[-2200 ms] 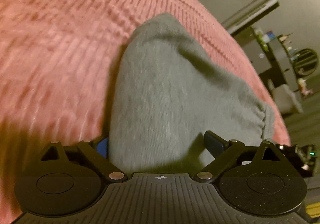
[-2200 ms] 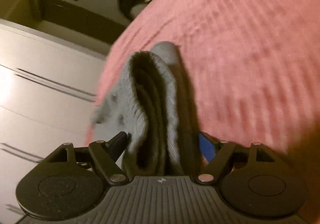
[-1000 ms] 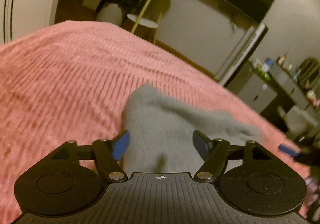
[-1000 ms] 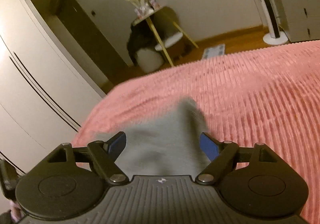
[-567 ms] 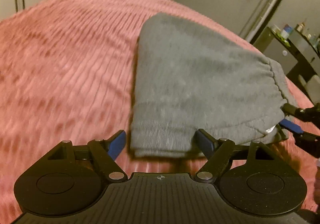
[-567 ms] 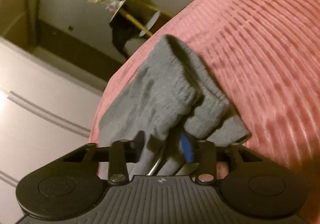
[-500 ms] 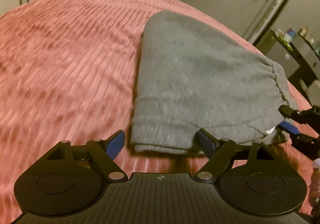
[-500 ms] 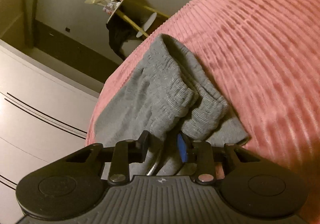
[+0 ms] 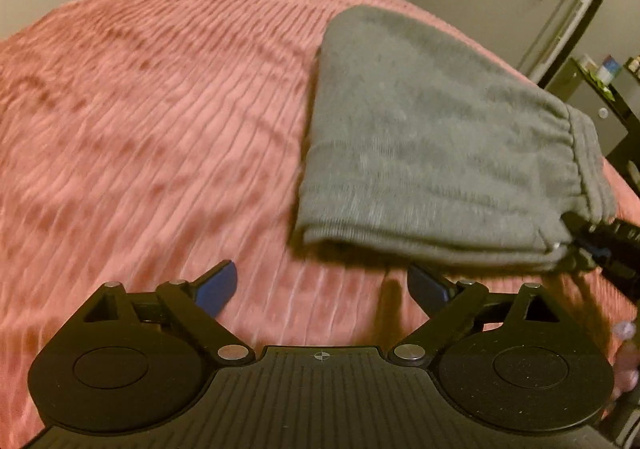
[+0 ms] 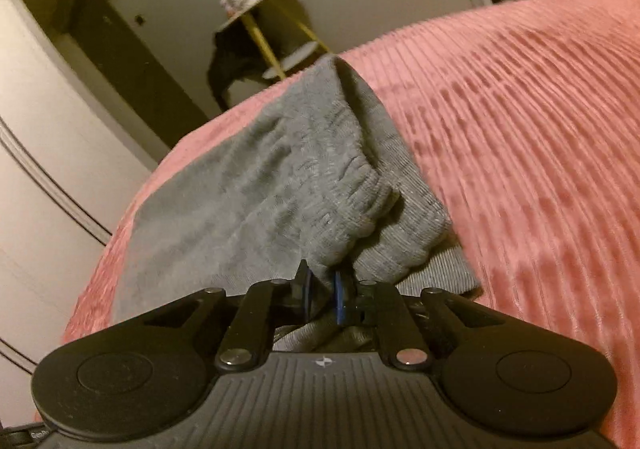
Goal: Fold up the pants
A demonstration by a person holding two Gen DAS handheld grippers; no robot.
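I see the pants as grey knit jersey, matt, slightly fuzzy, with a ribbed cuff and a gathered elastic waistband. The bedspread under them is pink ribbed plush with a faint sheen on the ridges. My left gripper and right gripper are matt black plastic, ridged on the body, with blue pads and bright metal pivot pins.
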